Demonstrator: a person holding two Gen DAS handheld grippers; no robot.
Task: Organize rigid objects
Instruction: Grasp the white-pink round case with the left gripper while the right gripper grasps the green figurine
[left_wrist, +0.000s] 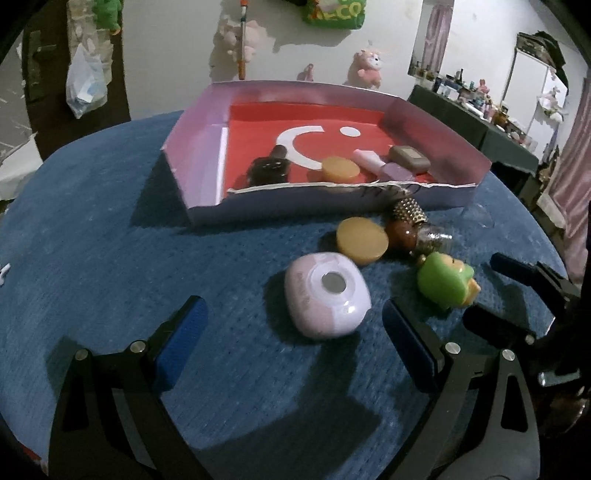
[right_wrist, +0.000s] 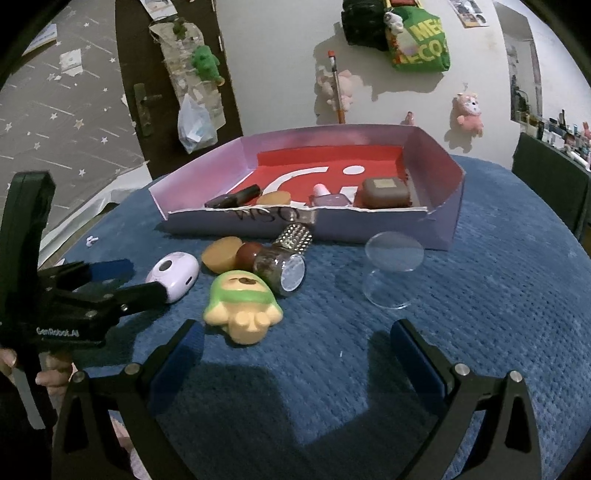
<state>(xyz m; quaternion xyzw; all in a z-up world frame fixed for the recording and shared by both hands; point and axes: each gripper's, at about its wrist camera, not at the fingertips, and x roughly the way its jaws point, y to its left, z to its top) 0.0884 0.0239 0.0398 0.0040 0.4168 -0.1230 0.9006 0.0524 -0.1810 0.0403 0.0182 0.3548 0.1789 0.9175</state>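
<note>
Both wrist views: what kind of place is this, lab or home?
Probably a home, likely a bedroom or living room. Plush toys hang on the wall, a side shelf of small bottles looks like cosmetics, and the table wears a blue textured cloth.

My left wrist view: low, near, facing the box (left_wrist: 317, 155). My right wrist view: same heading, from the right. Shared: box (right_wrist: 310, 199), blue counter (left_wrist: 110, 258).

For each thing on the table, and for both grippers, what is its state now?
left gripper: open, pink case just ahead of its fingers
right gripper: open, holding nothing
pink case: closed, on the cloth
glass bottle: capped, lying on its side
green figure: lying down
yellow puck: outside the box
cardboard box: open, several items inside
</note>
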